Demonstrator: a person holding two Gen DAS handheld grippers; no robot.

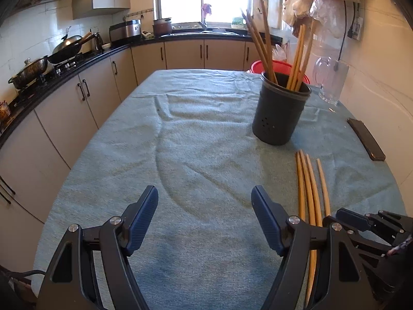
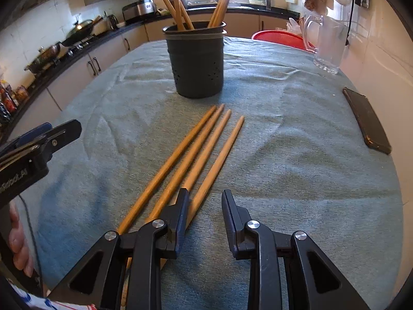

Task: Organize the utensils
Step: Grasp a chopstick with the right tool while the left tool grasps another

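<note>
chopsticks (image 2: 204, 142) lie loose on the teal cloth (image 2: 296, 155), four of them side by side just in front of the black holder (image 2: 195, 62), their thin tips pointing toward it and their thick ends running back under the right gripper (image 2: 204, 204). the holder stands upright on the cloth and already carries two bunches of upright chopsticks (image 2: 178, 2) that lean apart from each other. the right gripper hangs low over the near ends of the loose four; its jaws stand partly apart with only cloth showing in the gap, and its left finger sits over the third stick counted from the left, while the fourth stick runs just beside that finger's inner edge. no pad presses on a stick. the left gripper (image 1: 204, 206) is to the left of the holder and nearer the table's front edge, jaws spread wide over bare cloth with nothing between them; in the right wrist view it shows at the left edge (image 2: 44, 139), above a hand (image 2: 19, 245) with fingers curled on the handle. a dark phone (image 2: 366, 118) lies flat to the right of the holder, well apart from it. a clear glass jug (image 2: 327, 49) stands behind and to the right of the holder, with a red basin (image 2: 278, 37) behind it past the table's far edge.
</note>
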